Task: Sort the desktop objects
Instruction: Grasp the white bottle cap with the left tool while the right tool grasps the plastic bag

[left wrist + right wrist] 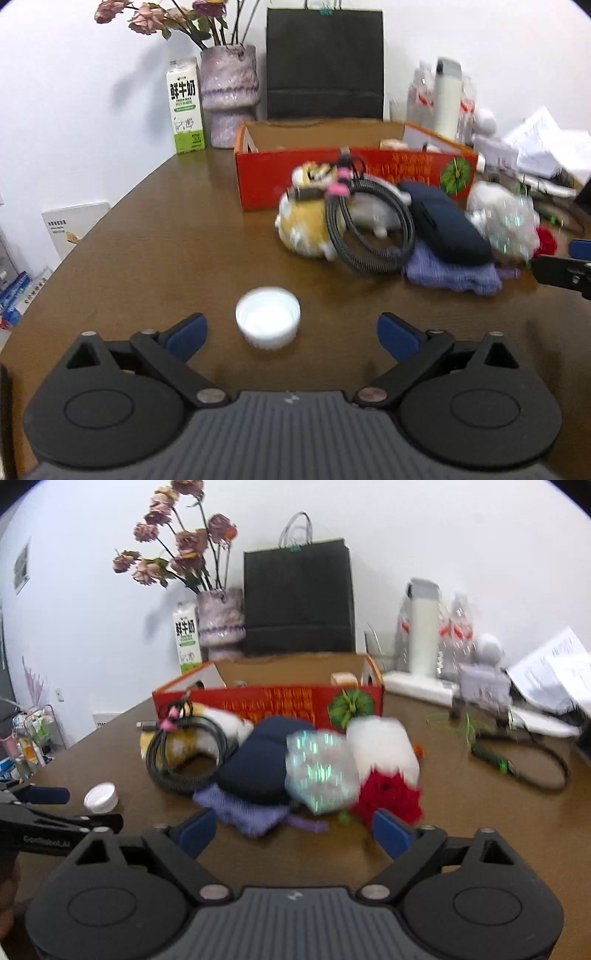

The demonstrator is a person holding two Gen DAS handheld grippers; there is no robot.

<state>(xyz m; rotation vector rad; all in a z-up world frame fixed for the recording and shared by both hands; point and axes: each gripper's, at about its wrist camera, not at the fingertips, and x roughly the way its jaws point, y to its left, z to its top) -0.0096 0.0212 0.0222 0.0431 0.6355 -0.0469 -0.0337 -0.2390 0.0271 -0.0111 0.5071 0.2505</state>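
Note:
A small white cap point(267, 317) lies on the brown table point(166, 240) between and just ahead of the fingers of my left gripper point(291, 332), which is open and not touching it. Further right is a pile: a yellow-white plush toy point(306, 229), a coiled black cable point(369, 229), a navy case point(447, 229), a purple cloth point(454, 275). My right gripper point(293, 830) stands open right before the purple cloth point(243, 808), a shiny wrapped bundle point(321, 771) and a red flower point(388, 794). Behind the pile stands an open red box point(266, 701).
At the back stand a milk carton point(185, 107), a vase of dried roses point(229, 96), a black paper bag point(325, 62) and a white bottle point(447, 99). Papers point(546, 147) are piled far right. A black strap point(517, 760) lies on the table at right. The table edge curves along the left.

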